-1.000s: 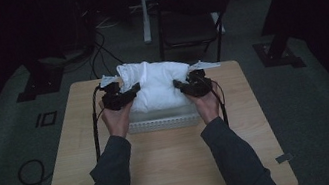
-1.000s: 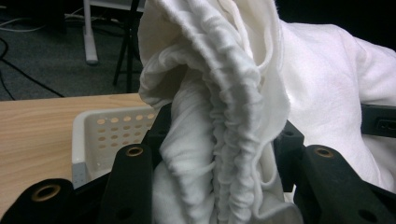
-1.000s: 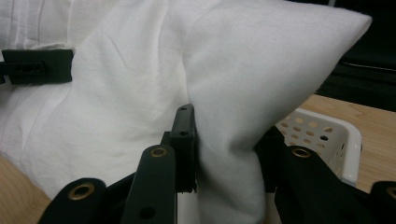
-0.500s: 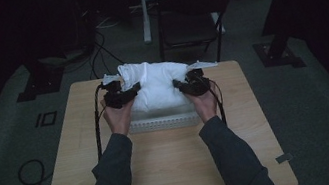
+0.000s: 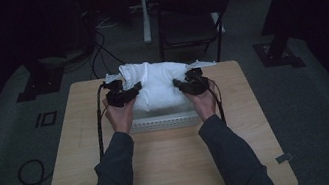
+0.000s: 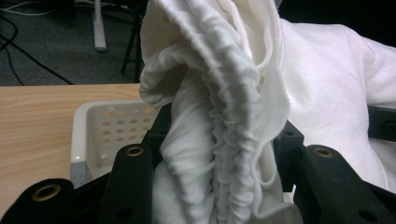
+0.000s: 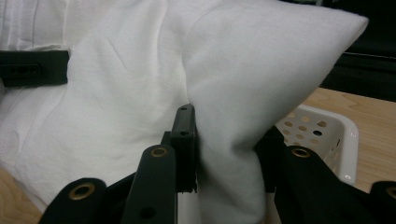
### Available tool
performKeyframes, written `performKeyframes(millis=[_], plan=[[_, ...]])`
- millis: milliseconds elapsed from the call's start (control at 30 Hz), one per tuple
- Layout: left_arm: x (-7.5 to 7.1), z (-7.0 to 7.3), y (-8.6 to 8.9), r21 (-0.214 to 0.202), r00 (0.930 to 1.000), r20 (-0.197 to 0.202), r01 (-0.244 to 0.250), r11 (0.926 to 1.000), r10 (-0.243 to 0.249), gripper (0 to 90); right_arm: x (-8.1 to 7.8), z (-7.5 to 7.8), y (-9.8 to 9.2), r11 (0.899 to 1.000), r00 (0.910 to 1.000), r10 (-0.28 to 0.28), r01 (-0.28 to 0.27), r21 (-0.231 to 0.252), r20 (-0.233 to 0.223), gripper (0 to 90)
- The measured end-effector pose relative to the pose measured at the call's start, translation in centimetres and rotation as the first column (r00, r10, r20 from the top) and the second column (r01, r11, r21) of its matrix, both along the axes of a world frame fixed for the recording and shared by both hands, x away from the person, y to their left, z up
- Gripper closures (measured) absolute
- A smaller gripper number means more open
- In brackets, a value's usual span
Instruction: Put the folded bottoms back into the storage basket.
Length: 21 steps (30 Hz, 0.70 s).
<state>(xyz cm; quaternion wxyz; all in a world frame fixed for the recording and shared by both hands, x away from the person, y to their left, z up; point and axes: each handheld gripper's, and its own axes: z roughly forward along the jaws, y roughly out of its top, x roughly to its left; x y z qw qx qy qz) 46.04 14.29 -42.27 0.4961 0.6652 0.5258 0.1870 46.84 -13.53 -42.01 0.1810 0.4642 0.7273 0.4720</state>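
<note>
Risk assessment: each grip takes only a bunched fold of soft fabric, so a fold may slide out of the jaws if either hand pulls unevenly, and the light basket (image 5: 165, 122) may tip or shift should the cloth snag on its rim. The left gripper (image 5: 124, 93) is clamped on a gathered, ribbed edge of the white cloth (image 5: 159, 86); the right gripper (image 5: 190, 83) is closed on a smooth, pillow-like corner of it. Both jaw sets are black, rigid and flat-faced, with brass-coloured eyelets. The cloth is a matte, creased cotton-like bundle, mounded over the basket at the far middle of the table (image 5: 166, 173). The basket is white perforated plastic with rounded corners. The table is pale wood grain. Beyond it stands a dark chair (image 5: 189, 22).
</note>
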Motion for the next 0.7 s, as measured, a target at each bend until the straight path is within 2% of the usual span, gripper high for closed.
performKeyframes(millis=[700], plan=[[1.2, -1.3, -0.4, 0.018, 0.9989, -0.041, -0.023, 0.9996, 0.024, 55.3, 1.3, -1.3, 0.2, 1.0, 0.9994, -0.013, 0.012, -0.024, -0.034, 69.1]])
